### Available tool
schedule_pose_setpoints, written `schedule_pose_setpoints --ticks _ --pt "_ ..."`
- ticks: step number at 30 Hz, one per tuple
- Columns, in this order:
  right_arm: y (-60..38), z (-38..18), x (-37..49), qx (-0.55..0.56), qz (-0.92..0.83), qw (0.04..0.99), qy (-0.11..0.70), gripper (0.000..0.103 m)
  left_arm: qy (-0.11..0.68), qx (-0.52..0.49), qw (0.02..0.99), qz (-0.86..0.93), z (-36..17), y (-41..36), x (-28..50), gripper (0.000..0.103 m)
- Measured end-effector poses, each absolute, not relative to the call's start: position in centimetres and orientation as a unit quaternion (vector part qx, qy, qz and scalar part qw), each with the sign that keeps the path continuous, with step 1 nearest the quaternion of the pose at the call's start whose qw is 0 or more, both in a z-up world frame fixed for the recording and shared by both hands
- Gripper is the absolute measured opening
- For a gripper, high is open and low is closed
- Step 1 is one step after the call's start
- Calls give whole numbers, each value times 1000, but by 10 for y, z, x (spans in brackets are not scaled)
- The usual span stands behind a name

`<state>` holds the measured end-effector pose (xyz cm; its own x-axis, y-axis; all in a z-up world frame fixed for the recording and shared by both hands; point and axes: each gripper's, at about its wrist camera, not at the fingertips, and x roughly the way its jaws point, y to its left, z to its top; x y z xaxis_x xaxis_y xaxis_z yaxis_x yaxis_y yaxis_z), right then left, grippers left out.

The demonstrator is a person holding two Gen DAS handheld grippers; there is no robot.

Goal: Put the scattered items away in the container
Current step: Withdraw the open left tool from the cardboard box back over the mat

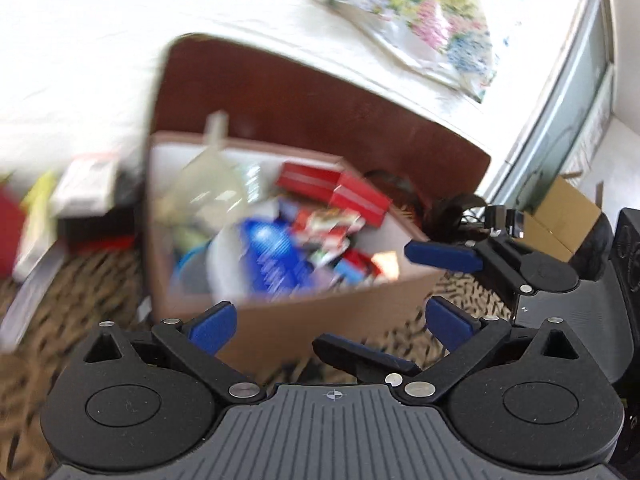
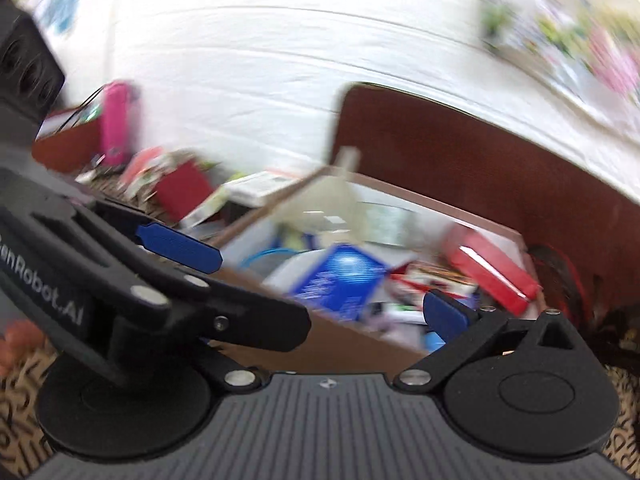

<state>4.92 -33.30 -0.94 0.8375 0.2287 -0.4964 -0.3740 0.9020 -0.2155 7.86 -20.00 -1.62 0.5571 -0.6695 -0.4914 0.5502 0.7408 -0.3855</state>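
While both pictures are smeared by blur, the left wrist view shows the left gripper [image 1: 330,326] spread wide and holding nothing, its blue fingertips [image 1: 212,327] just short of the near wall of the cardboard box [image 1: 320,316], which sits on a patterned cloth [image 1: 80,280] in front of a brown board [image 1: 304,96]. Inside lie 2 red packets [image 1: 360,196], a blue carton [image 1: 276,256], a pale funnel [image 1: 208,184] and other small packs too blurred to name. To the left of the box, outside it, sit a white packet [image 1: 86,188] and a yellowish pack [image 1: 36,216]; these look like the loose items left to gather. They should be light, thin-walled and a little slick, so I would pinch each across its narrow sides, gently enough not to crush it. The right gripper [image 1: 400,296] crosses in from the right, its upper finger reaching over the box's right corner. From the right wrist view, the right gripper [image 2: 440,316] shows 1 blue finger near the box rim [image 2: 440,196], the other hidden behind the left gripper [image 2: 180,248]; judging by the left view it is parted and empty. More clutter, a dark red pack [image 2: 182,192] and a pink bottle [image 2: 116,120], lies beyond the box's left side. With the 2 tools overlapping, they risk knocking each other or the box wall.
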Motion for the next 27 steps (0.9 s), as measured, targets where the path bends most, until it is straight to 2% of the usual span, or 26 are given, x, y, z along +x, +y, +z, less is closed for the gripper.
schedule_pose_setpoints --ticks 8,14,18,20,25,27 --pt "-233 -39 22 -155 228 929 248 102 302 -71 908 -281 -34 -93 30 103" --pt "-178 -84 48 -124 217 922 296 102 305 -55 926 -215 -60 -35 52 103" --pt "-161 -105 67 -114 193 923 312 99 318 -35 925 -204 -76 -22 87 102" --pt "-162 -110 77 -100 174 926 319 98 327 -26 922 -205 -84 -23 105 96" --pt "-171 -123 106 -68 145 928 337 87 346 -18 913 -216 -100 -33 146 88" --pt "-174 -127 115 -56 144 929 336 86 351 -19 911 -217 -105 -36 160 86"
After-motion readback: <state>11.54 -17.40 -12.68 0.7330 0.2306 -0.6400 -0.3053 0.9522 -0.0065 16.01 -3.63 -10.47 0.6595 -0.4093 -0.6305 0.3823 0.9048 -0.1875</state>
